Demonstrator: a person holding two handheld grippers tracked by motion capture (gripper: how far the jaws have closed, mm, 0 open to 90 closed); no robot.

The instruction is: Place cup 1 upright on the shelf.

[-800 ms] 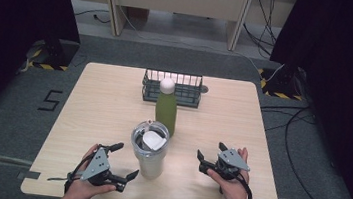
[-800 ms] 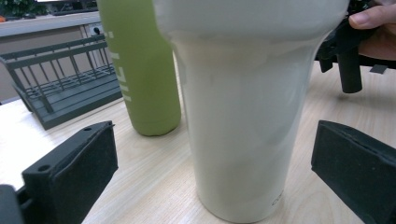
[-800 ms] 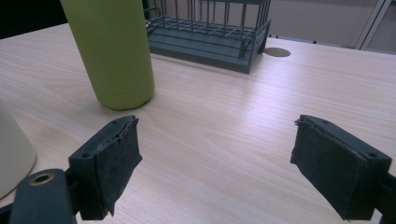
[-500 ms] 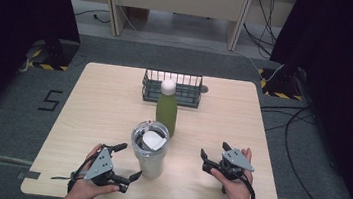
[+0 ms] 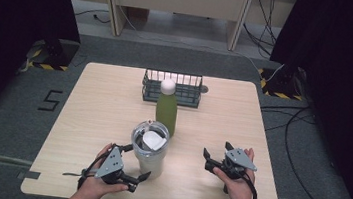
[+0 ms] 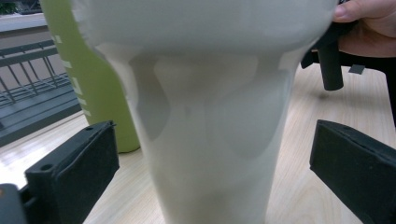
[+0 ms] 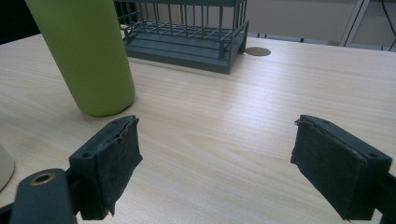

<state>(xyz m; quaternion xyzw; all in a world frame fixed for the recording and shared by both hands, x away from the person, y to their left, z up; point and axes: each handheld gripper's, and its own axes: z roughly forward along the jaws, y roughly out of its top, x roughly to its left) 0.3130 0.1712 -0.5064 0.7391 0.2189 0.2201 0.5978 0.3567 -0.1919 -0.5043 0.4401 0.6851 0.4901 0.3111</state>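
Tumbler point(image 6: 210, 116) upright on the counter point(image 5: 108, 107), between the left gripper point(image 5: 129, 167) fingers point(image 6: 74, 172), spread wide and not yet pressing. Right gripper point(image 5: 213, 156) fingers apart, empty, green bottle point(image 7: 84, 56) just beyond. Grasp pending; no lift begun, by appearance.

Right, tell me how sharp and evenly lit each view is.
High view: the pale wooden table is evenly lit, its surroundings dark, detail soft. Left gripper view: the pale translucent tumbler looms close and blurred, with faint reflections. Right gripper view: the green cylindrical bottle and dark wire basket look fairly sharp, shadows soft.
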